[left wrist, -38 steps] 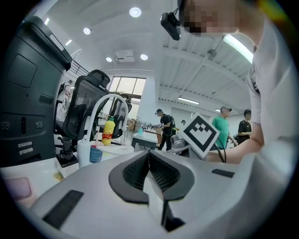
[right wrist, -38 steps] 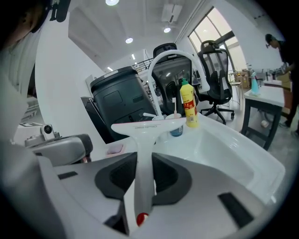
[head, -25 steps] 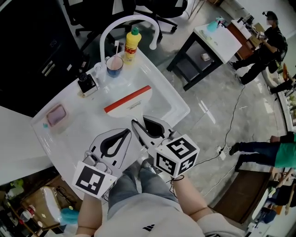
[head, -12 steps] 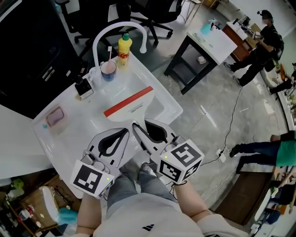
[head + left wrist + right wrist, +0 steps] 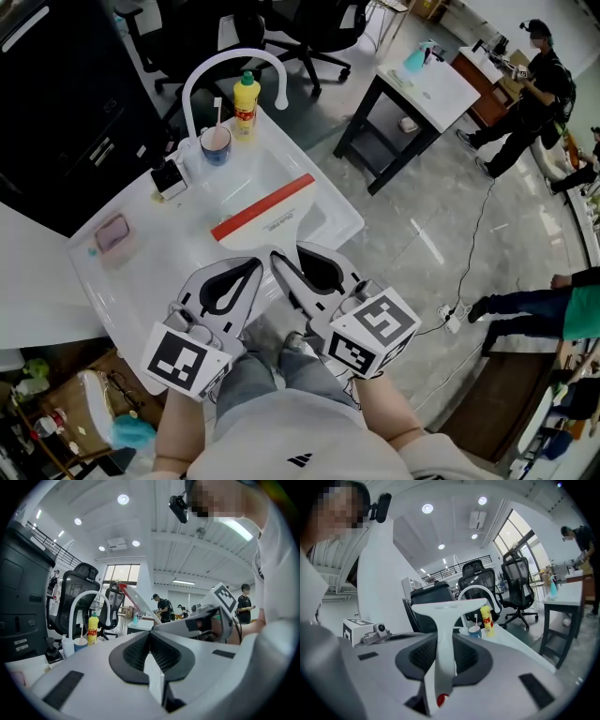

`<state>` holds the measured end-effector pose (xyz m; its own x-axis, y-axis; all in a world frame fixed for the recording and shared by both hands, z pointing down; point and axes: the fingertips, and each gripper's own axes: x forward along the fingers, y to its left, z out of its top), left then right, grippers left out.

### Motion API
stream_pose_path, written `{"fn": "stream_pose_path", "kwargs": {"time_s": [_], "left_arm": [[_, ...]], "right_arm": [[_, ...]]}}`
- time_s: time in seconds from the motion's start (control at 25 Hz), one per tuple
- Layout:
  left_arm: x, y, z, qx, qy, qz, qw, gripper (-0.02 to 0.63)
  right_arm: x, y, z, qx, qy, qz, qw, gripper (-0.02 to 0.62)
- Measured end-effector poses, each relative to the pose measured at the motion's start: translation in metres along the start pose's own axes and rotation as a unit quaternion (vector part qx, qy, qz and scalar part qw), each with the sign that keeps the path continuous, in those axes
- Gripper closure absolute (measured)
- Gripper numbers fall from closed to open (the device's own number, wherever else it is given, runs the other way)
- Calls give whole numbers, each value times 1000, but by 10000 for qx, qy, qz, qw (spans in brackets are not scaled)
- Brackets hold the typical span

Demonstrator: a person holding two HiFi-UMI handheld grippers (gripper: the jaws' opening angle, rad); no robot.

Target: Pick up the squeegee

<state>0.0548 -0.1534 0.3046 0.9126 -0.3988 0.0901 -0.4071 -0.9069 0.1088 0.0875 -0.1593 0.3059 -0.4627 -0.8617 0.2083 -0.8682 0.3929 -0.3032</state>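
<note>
Between the jaws of my right claw [image 5: 444, 654] sits the squeegee [image 5: 450, 607], its white handle clenched by the dark pads and its T-shaped head standing up and away from me. From the head view, the squeegee [image 5: 265, 214] hangs over the white sink [image 5: 349, 225] with its red blade edge on the far side, and the handle runs back into that right claw [image 5: 287, 253]. It looks lifted clear of the basin, though I can't tell from above how much air is under it.

My left claw [image 5: 255, 268] hovers just beside the right one, jaws pressed together on nothing (it has no part in this grasp).

Farther out, a curved white faucet [image 5: 234, 58] arches over the sink's far end, with a yellow bottle [image 5: 246, 98] and a cup [image 5: 216, 142] at its foot.

As I judge it, the pick-up is essentially done: grasp made, squeegee off the surface. What's left is only to keep it steady.
</note>
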Motion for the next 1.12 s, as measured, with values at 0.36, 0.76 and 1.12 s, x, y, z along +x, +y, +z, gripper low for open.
{"fn": "stream_pose_path", "kwargs": {"time_s": [0.36,0.76,1.12], "left_arm": [[1,-7,6,72,-67,71,9999,592],[2,-13,12,127,-118,125,9998,592],[2,-16,15,98,-152,133,9997,592]], "right_arm": [[-9,5,8,-175,-152,185,9996,502],[-17,6,13,-241,-269,280,9990,502],[-21,9,16,-339,-360,352,9982,502]]}}
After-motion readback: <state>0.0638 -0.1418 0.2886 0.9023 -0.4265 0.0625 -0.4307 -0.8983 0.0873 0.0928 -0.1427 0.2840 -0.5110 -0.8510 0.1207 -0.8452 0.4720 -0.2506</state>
